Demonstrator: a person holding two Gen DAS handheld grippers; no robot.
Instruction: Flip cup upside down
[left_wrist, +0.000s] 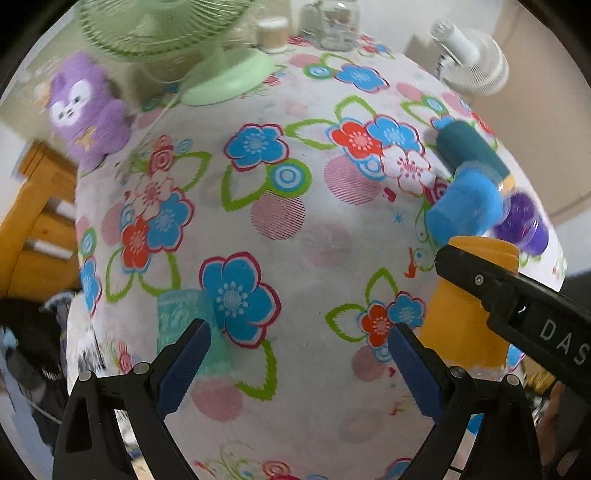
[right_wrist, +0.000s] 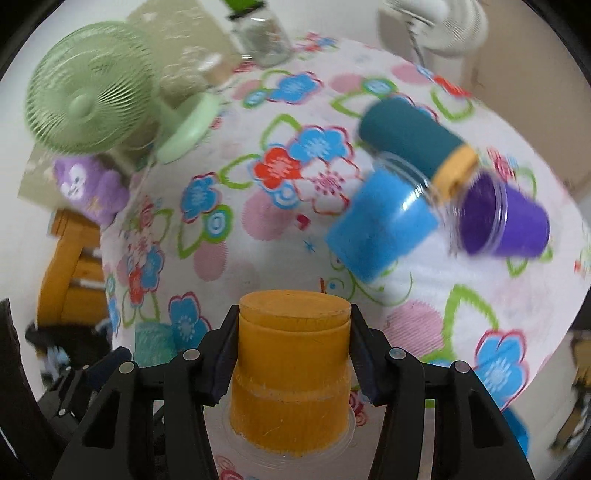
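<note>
The worktop (left_wrist: 317, 229), under a white cloth printed with blue and red flowers, fills both views, and the orange cup (right_wrist: 291, 373) serves as the landmark on its near edge. That cup already stands base up, its clear rim down at the cloth, so the flip looks all but done; whether the rim fully touches I cannot tell. The right tool (right_wrist: 291, 360) clamps the cup's sides just under the base. The left tool (left_wrist: 299, 363) hangs beside the cup with its jaws wide apart, holding nothing. The next move likely calls for settling the rim flat, then easing the right tool's jaws apart without tipping the cup. Far beyond the cup stands a green fan (right_wrist: 88, 107), with a purple plush (right_wrist: 88, 188) near it. Beyond the cup to the right lie a blue cup (right_wrist: 380, 229), a teal cup (right_wrist: 406, 136) and a purple cup (right_wrist: 517, 225), all on their sides.
</note>
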